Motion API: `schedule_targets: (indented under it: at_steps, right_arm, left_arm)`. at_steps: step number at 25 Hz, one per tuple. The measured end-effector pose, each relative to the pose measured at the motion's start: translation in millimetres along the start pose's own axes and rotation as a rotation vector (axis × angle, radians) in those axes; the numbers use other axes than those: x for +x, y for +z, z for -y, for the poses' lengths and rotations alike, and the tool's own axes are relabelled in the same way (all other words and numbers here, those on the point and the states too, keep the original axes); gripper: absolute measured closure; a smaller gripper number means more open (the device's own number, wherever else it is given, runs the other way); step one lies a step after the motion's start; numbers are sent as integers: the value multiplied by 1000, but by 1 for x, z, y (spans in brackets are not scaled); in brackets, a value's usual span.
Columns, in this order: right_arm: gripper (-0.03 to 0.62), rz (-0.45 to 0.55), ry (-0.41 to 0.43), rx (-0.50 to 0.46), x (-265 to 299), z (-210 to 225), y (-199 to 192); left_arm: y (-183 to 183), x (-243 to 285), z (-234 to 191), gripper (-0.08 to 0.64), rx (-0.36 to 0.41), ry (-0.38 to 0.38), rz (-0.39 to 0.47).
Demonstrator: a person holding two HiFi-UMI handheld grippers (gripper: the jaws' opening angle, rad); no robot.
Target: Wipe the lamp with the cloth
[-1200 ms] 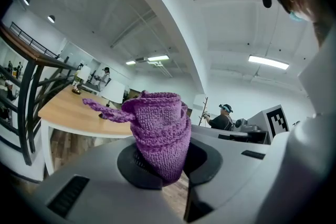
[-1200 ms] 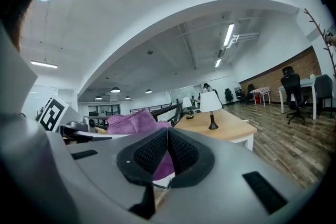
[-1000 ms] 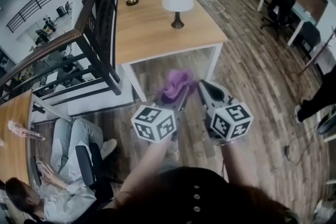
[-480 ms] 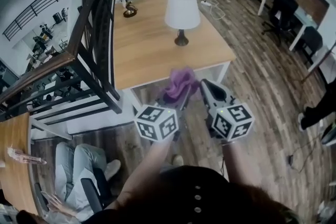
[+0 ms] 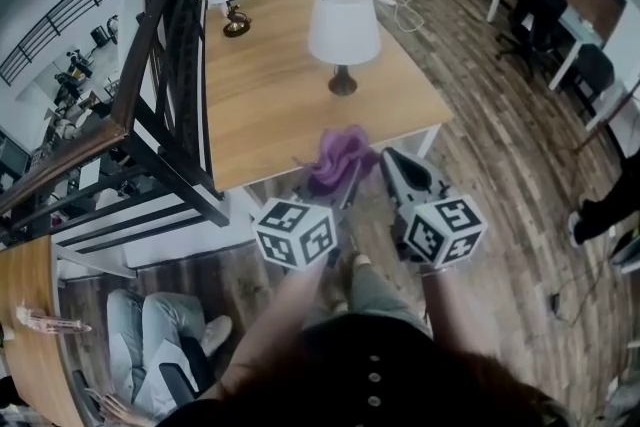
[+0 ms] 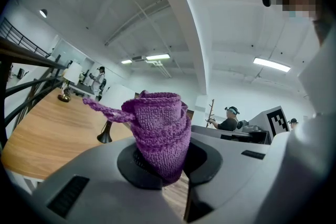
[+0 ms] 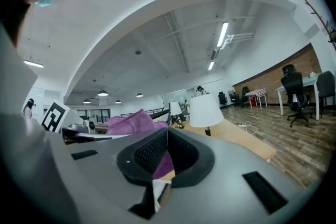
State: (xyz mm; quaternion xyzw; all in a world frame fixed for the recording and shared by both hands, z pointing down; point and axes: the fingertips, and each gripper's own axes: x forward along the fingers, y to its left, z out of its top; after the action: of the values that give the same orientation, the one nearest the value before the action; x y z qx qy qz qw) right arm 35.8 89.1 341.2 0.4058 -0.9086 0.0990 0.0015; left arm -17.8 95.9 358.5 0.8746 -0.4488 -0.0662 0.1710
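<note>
Since a second ago: the light wooden surface with white legs [image 5: 270, 105] and the white-shaded lamp on a dark turned base [image 5: 343, 27] have drawn nearer in the head view. Both grippers are in the same carry pose.

- Left gripper [image 5: 335, 183]: pinching the purple knitted cloth [image 5: 341, 155]. The cloth is bunched into an upright tuft above the jaws, with one loose tail trailing left. It hangs at the surface's near edge, on the near side of the lamp and well apart from it.
- Right gripper [image 5: 397, 167]: jaws pressed together on nothing, just beside the cloth and to the near right of the lamp.

Judgement: this is the approach, and no wiping has begun.

- Lead with the tuft, not the jaw tips, so only fabric meets the shade.
- Press lightly. The lamp looks top-heavy on a narrow stem and would likely rock.
- The right gripper could spread and steady the base.
- Keep the loose tail from snagging the shade rim.
</note>
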Motion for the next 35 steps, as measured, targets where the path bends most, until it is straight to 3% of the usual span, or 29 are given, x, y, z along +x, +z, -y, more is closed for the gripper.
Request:
schedule_targets:
  at_steps: [15, 35]
  right_arm:
    - [580, 0, 35, -30, 112, 78, 28]
    - [580, -36, 179, -32, 232, 159, 43]
  left_arm:
    - [38, 98, -77, 499, 18, 38, 9]
    - [79, 198, -159, 499, 16, 151, 70]
